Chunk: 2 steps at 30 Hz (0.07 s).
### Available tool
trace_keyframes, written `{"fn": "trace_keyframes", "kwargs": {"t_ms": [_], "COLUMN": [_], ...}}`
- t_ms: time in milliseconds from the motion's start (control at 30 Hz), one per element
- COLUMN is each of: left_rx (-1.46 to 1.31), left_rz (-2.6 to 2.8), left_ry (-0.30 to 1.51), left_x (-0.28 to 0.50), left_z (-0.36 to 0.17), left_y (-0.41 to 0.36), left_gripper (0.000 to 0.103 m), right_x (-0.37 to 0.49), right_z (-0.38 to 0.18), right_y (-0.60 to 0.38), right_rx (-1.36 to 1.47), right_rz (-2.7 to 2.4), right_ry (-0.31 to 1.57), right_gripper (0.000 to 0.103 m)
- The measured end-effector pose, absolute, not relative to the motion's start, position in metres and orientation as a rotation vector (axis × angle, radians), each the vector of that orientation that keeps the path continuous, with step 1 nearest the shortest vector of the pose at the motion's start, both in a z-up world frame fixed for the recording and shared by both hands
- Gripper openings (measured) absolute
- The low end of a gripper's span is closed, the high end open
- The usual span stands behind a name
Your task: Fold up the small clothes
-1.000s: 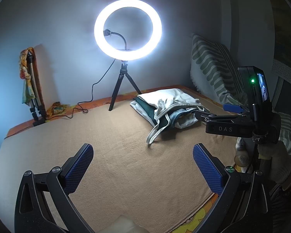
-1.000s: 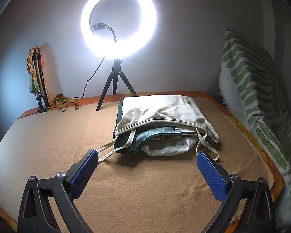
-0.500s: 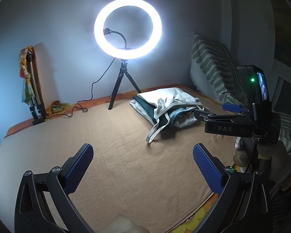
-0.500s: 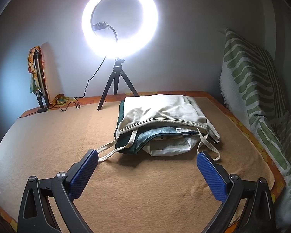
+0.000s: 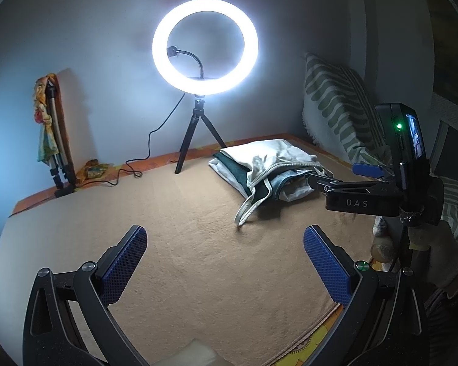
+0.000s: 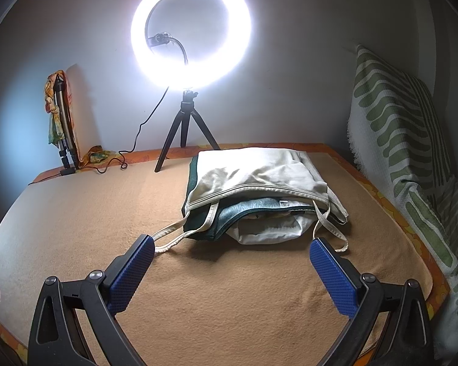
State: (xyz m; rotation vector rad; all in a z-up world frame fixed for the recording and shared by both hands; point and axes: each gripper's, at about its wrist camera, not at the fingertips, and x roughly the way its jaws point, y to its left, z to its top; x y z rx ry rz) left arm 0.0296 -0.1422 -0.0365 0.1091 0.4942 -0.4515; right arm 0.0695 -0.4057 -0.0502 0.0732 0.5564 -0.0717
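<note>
We are in a home bedroom set up for filming. We see a bed (image 6: 76, 213) under a tan blanket (image 6: 229, 305), a green-striped pillow (image 6: 397, 128) against the wall, a lit ring light (image 6: 190, 29) on a small tripod (image 6: 183, 131), and a folded stand (image 6: 62, 122) draped with cloth in the corner.
</note>
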Motion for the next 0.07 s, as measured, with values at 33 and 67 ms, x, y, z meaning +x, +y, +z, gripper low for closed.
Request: {"fn": "trace_keyframes", "kwargs": {"t_ms": [33, 67], "left_rx": [0.105, 0.101], "left_rz": [-0.453, -0.454], "left_ry": [0.498, 0.503], "left_x": [0.0305, 0.031], "left_z": [-0.0368, -0.0374], "left_y": [-0.1413, -0.1401], "left_gripper": [0.102, 0.102], "right_x": [0.0694, 0.0695], "right_z": [-0.0503, -0.0505], "right_y": [-0.4056, -0.4053], "right_rx": [0.073, 0.073], "right_rz": [-0.072, -0.072], "right_ry": [0.556, 0.557], "right_gripper": [0.103, 0.103]}}
